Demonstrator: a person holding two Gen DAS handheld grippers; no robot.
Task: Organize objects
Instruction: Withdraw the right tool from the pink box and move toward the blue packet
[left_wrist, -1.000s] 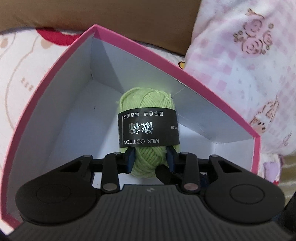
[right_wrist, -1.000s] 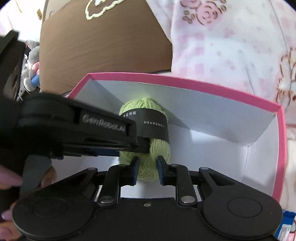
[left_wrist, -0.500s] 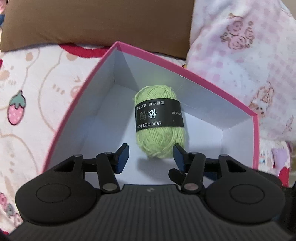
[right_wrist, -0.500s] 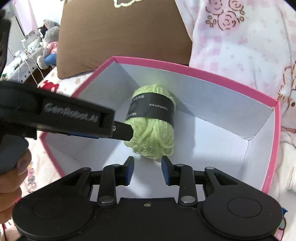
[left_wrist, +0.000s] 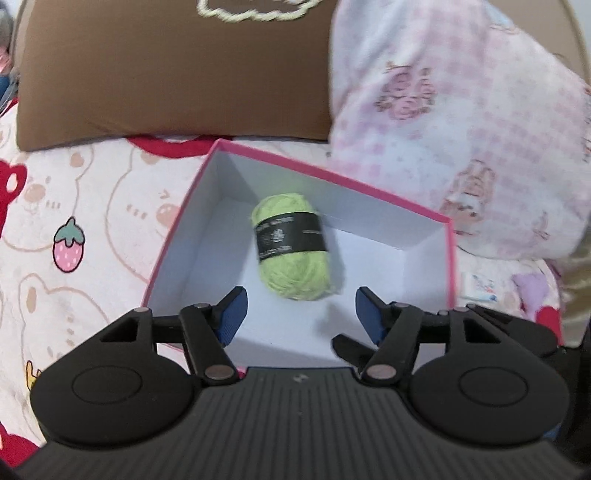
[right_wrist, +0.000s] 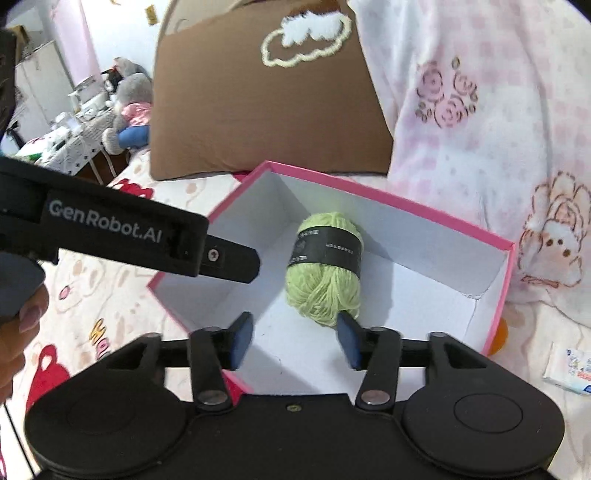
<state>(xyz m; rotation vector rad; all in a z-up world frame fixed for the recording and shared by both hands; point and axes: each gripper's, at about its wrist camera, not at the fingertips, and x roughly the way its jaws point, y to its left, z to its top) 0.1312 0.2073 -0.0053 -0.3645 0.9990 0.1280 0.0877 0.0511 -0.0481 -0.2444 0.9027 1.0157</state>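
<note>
Left gripper (left_wrist: 299, 314): jaws opening, released, nothing between the blue pads. Right gripper (right_wrist: 295, 338): jaws opening, released, likewise empty. Just beyond both sets of jaws: green yarn ball with black paper band (left_wrist: 291, 247), lying on its side on the white floor of the pink-rimmed open cardboard box (left_wrist: 332, 177), clear of all pads. Farther out: brown cushion with cloud embroidery (right_wrist: 266, 103); pink printed blanket (left_wrist: 461, 129) to its right.
</note>
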